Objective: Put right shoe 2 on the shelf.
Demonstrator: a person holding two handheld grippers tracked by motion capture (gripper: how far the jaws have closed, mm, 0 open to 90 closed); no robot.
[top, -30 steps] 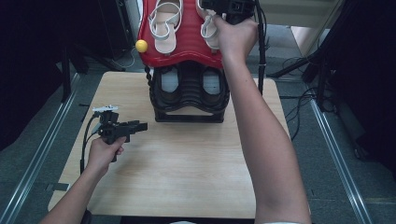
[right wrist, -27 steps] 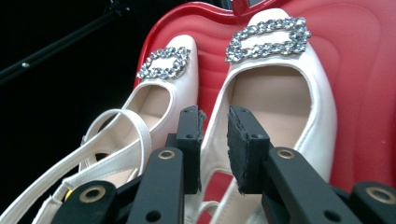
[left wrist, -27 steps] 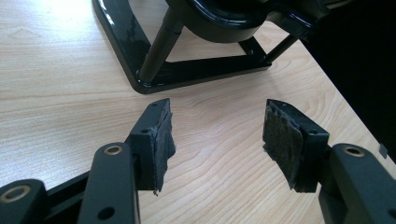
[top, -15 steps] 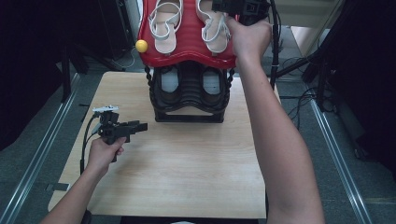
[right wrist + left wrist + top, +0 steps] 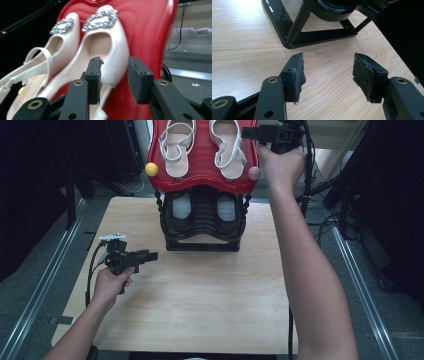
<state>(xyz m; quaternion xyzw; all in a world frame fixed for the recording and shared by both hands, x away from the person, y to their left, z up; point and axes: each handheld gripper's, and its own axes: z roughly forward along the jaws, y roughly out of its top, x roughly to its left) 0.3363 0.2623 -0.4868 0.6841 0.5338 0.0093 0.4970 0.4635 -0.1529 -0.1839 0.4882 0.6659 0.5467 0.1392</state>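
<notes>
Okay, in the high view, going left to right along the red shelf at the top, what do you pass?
Yellow knob → left sandal → right sandal → pink knob → right gripper in the person's hand.

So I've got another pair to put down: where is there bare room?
Bare table in front of the black rack, between the left gripper and the right forearm. The red shelf is crowded: two white shoes fill it.

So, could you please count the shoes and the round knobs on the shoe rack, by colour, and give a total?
Cream strappy shoes on the red upper shelf: 2
Yellow round knob on the shelf edge: 1
Pink round knob on the shelf edge: 1
Total: 4
</notes>
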